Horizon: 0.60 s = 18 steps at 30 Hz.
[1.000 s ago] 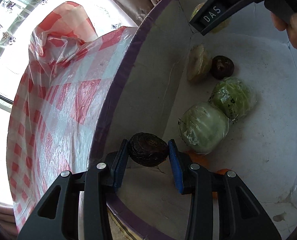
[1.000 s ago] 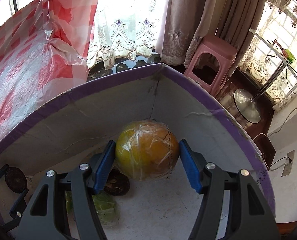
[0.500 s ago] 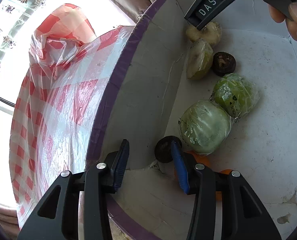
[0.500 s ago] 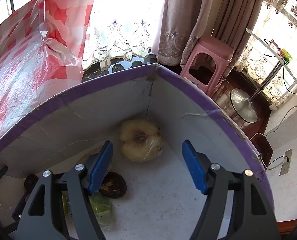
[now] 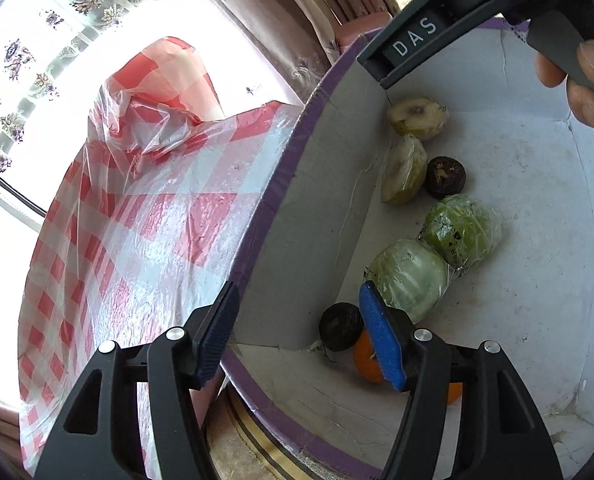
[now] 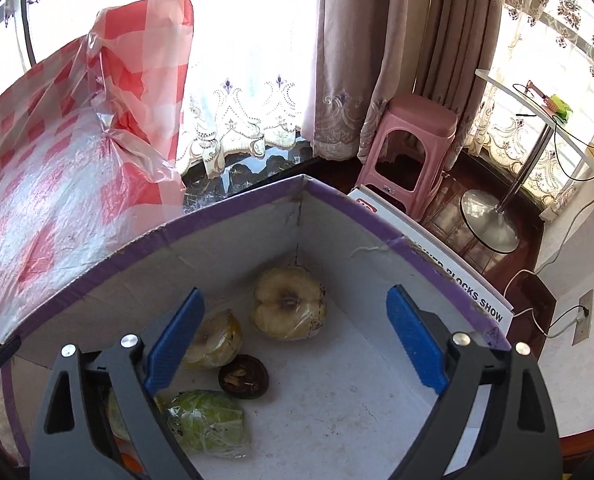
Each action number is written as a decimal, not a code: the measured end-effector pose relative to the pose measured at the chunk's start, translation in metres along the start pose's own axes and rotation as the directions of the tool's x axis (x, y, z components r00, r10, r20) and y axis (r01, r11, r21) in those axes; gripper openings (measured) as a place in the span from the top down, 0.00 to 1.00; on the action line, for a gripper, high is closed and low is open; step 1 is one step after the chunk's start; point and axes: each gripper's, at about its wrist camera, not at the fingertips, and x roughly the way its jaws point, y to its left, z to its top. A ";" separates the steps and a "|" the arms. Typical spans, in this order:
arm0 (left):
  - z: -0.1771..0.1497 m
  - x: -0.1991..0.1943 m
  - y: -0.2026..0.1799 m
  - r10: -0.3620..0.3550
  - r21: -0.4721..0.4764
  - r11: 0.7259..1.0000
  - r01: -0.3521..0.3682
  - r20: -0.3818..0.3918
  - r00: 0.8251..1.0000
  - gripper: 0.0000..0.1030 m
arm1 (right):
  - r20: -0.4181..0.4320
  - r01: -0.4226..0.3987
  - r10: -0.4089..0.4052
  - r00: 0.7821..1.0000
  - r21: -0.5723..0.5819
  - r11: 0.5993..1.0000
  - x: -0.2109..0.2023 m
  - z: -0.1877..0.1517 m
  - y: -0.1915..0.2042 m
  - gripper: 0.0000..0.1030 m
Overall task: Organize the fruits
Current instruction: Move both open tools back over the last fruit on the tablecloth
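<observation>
On the far left a red-and-white checked plastic bag (image 5: 137, 216) bulges against the outside of the cardboard box (image 5: 321, 184), whose rim is taped purple. The left gripper (image 5: 301, 334) hangs over the near left wall of that box; its jaws have just been opening and now stand apart with nothing between them, one blue pad outside the wall, the other inside. Just beyond the inner pad a dark round fruit (image 5: 340, 326) lies on the box floor, touching an orange (image 5: 367, 362) (partly hidden by the pad). Further along the left wall lie two green fruits wrapped in film (image 5: 411, 278), (image 5: 461, 232), then a second dark fruit (image 5: 444, 172) beside a pale wrapped fruit (image 5: 403, 170). In the far corner rests the yellowish wrapped fruit (image 6: 289, 309), dimple up. The right gripper (image 6: 295, 338) hovers above it, its jaws having just been opening, now spread wide and empty, held by a hand (image 5: 589, 80). Right of the box stand a pink stool (image 6: 411, 152) and curtains (image 6: 377, 48).
</observation>
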 end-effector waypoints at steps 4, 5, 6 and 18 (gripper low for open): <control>0.000 -0.012 0.015 0.016 -0.068 0.998 -0.012 0.062 0.998 0.24 | 0.027 -0.007 0.006 1.000 0.012 1.000 -0.016 -0.003 0.001 0.09; -0.001 -0.015 0.021 0.017 -0.095 0.995 -0.010 0.073 0.997 0.24 | 0.034 -0.010 0.009 0.999 0.015 1.000 -0.020 -0.003 0.001 0.09; -0.001 -0.019 0.027 0.017 -0.126 0.992 -0.007 0.084 0.996 0.24 | 0.040 -0.013 0.012 0.999 0.019 1.000 -0.024 -0.003 0.002 0.09; -0.049 -0.057 0.121 0.029 -0.562 0.821 0.099 0.215 0.976 0.20 | 0.094 -0.090 0.092 0.991 -0.019 0.996 -0.061 -0.007 0.042 0.07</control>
